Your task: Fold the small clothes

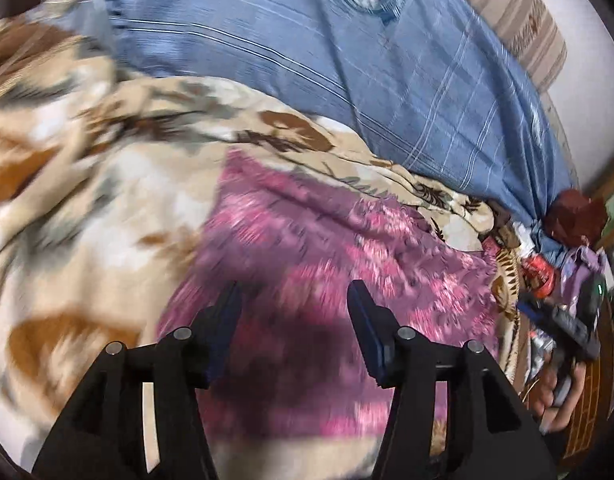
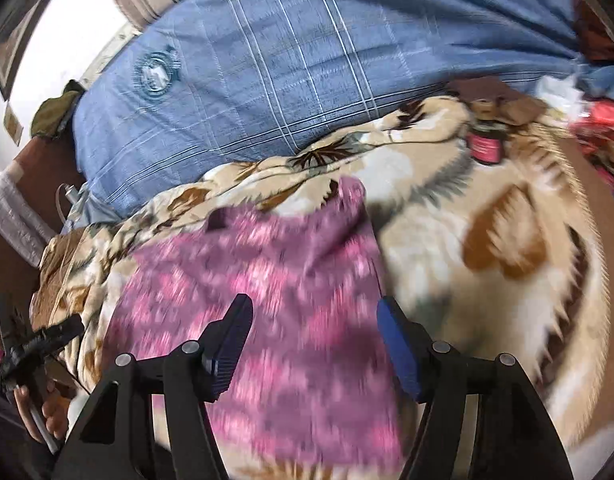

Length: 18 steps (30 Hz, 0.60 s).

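From the left wrist, one pink patterned cloth (image 1: pixel 327 240) is lying spread on one beige and brown floral blanket (image 1: pixel 87 200), with one blue checked pillow (image 1: pixel 307 60) resting behind it. The left gripper (image 1: pixel 294 300) is hanging above the cloth with its two jaws standing apart and nothing between them. A striped headboard (image 1: pixel 519 20) and a white wall (image 1: pixel 587 40) are showing beyond the pillow. At the right edge this view is catching the person's right hand (image 1: pixel 555 396) holding the other tool, plus blurred clutter.

From the right wrist, the same single cloth (image 2: pixel 267 280) is lying below the right gripper (image 2: pixel 315 308), whose jaws are likewise parted and empty. Only here one small pink-labelled bottle (image 2: pixel 485 146) is lying on the blanket (image 2: pixel 507 280), and the left hand (image 2: pixel 43 412) is appearing at the lower left.
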### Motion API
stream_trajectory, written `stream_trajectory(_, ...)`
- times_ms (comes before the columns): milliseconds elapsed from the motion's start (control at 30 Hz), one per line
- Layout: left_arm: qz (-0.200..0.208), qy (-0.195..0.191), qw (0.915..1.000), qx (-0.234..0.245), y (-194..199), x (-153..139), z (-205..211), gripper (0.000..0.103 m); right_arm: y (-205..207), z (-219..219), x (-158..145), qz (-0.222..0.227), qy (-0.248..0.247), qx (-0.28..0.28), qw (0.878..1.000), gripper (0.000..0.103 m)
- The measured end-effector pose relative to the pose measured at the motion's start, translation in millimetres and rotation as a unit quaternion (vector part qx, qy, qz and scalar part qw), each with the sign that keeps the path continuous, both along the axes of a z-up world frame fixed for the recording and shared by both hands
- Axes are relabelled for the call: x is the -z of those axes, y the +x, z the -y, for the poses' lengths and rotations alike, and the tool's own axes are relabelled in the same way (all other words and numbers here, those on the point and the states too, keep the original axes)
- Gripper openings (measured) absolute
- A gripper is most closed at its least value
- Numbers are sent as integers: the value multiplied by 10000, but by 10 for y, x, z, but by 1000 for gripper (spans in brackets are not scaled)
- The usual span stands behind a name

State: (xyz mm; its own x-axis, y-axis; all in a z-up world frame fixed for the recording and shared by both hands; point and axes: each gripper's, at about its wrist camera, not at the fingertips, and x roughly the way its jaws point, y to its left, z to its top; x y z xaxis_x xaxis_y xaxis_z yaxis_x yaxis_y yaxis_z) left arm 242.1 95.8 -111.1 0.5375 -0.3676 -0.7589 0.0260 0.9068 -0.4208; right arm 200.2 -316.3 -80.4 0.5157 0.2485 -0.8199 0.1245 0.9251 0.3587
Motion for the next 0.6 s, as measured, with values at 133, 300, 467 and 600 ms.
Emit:
stream_trajectory(133,-389,-30,9989,251,720,286,201,53,642,233,460,-349,351,194,9986,55)
stream_trajectory(300,-528,-306,9981,48,1218,632,140,20,838,432,778,-446,649,553,9954,13)
stream_trajectory(467,-247,-426,9987,-106,1253,539,38,4,814,593,490,72,649,692,9955,5)
stream_trajectory(600,105,-67,9990,-428,1264,455,62,4,895,595,376,389,497,856,9943,5)
